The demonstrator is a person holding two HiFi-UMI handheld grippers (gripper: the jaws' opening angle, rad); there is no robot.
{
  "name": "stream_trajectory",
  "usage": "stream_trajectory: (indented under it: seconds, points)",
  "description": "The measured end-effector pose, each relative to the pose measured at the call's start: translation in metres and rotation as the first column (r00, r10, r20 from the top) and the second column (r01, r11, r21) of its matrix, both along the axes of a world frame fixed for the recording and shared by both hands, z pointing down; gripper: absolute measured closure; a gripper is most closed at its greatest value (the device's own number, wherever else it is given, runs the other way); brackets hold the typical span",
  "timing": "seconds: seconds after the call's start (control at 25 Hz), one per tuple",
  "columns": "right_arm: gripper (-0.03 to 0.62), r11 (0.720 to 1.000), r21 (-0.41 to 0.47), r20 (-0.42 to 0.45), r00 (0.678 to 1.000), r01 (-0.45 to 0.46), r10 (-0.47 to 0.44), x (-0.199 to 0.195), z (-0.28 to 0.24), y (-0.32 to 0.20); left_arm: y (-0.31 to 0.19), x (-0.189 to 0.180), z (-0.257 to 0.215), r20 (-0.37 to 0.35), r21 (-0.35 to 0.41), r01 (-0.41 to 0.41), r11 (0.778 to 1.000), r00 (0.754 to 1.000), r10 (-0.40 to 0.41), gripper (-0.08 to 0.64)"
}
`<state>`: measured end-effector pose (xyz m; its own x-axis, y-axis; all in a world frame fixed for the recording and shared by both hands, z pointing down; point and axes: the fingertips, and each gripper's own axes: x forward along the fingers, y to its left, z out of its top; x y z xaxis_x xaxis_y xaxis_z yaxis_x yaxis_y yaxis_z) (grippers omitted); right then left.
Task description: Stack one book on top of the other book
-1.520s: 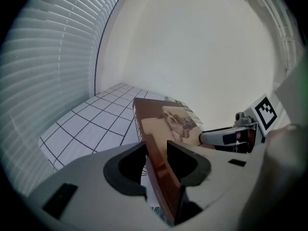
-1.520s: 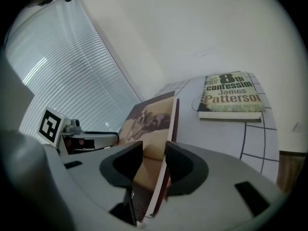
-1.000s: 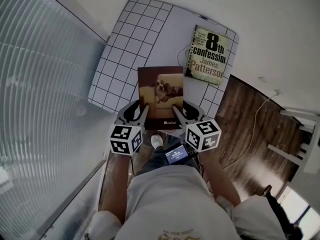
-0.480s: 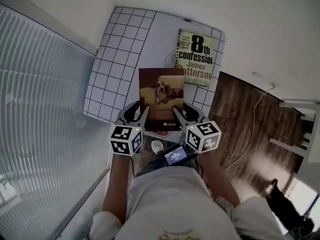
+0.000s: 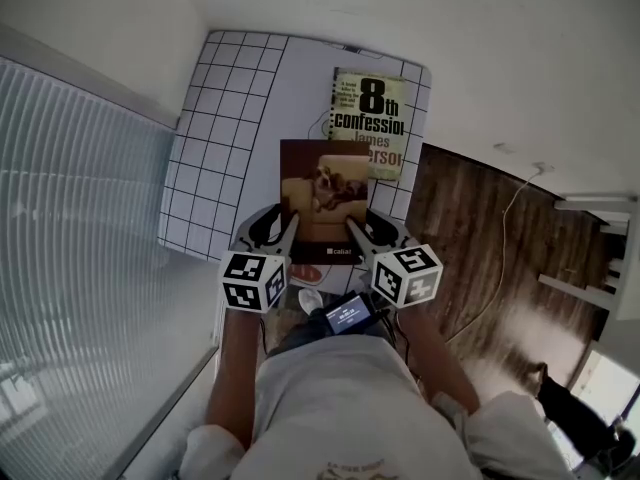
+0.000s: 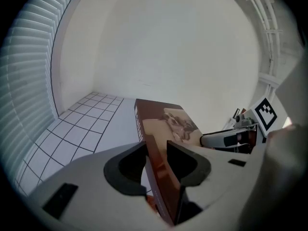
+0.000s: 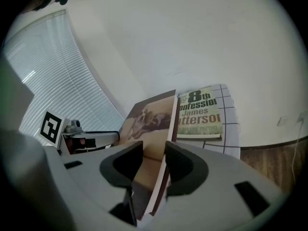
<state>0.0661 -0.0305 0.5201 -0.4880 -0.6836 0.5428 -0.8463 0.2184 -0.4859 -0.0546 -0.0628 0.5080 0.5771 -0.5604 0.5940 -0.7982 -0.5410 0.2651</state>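
I hold the brown book with the dog on its cover [image 5: 322,193] between both tongs. My left gripper [image 5: 277,226] pinches its spine edge and my right gripper [image 5: 362,228] pinches its page edge, so each pair of jaws is pressed on the book's thickness. The book is lifted off the white table [image 5: 225,148] and hangs over its near part, with the cover facing up. From the head view its far edge overlaps the near edge of the 2nd book, the green "8th confession" paperback [image 5: 368,118]. I cannot tell whether the 2 books touch. The paperback lies flat at the far right of the table, cover up. The tabletop has black grid lines on its left part and along its right and far edges, with a plain white band down the middle. Pale slatted blinds [image 5: 80,248] fill the left side of the room, and a bare white wall [image 5: 480,58] runs behind the table. To the right is a dark wooden floor [image 5: 480,238] with a thin white cable [image 5: 510,233] trailing across it.
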Motion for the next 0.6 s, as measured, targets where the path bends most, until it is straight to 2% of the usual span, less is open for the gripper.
stream_trajectory:
  seconds: [0.6]
  points:
    - [0.445, 1.000, 0.001, 0.014, 1.000, -0.023, 0.023, 0.044, -0.003, -0.014, -0.018, 0.046, -0.007, 0.020, 0.020, -0.038, 0.999, 0.999, 0.038, 0.419]
